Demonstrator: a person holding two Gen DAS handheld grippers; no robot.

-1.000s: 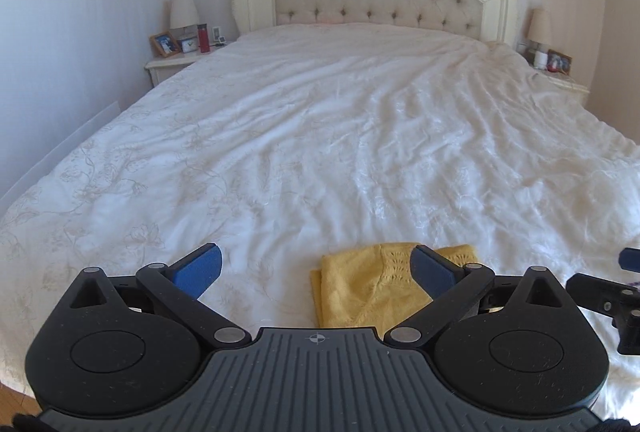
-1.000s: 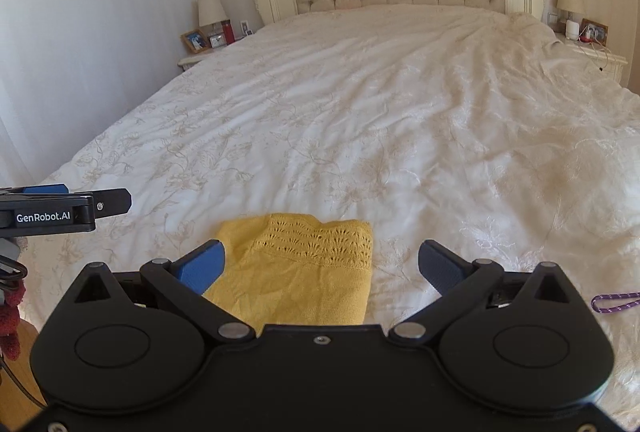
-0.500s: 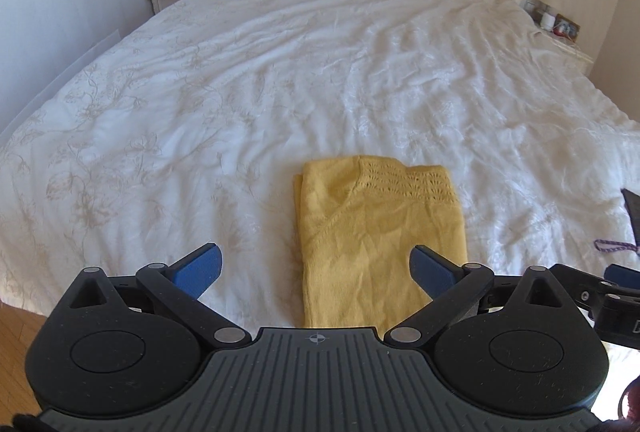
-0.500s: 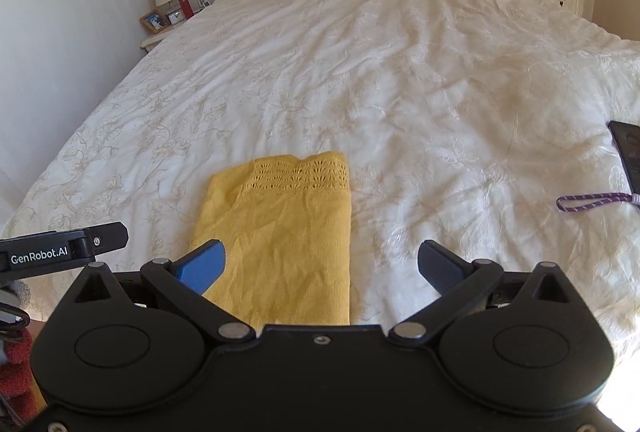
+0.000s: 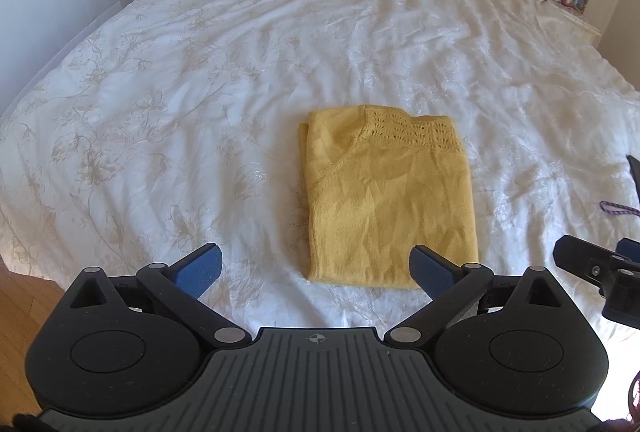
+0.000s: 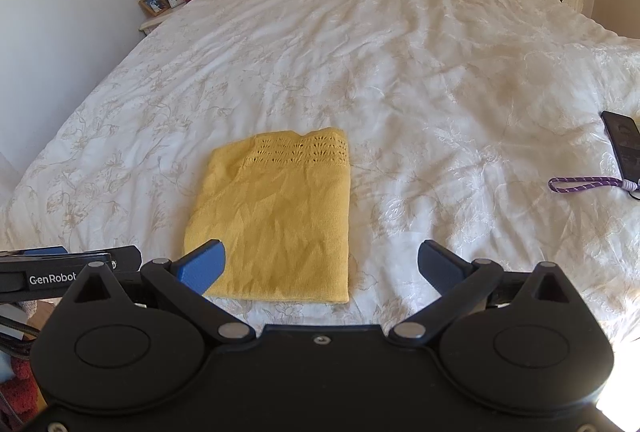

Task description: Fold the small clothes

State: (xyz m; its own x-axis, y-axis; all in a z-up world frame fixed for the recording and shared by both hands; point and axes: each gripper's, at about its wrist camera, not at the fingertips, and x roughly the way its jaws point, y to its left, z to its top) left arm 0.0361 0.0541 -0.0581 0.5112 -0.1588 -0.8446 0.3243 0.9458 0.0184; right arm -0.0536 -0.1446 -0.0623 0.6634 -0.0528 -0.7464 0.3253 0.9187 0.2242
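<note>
Here the folded yellow top (image 5: 386, 199) lies just ahead of both spread, empty tools (image 5: 318, 266) (image 6: 320, 264).

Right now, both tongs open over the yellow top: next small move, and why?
Probably bring both tongs down to the near hem for one more fold. The yellow knit top lies flat on the bedspread, already folded to a long rectangle. The left tongs and right tongs are open and empty, short of that hem.
</note>
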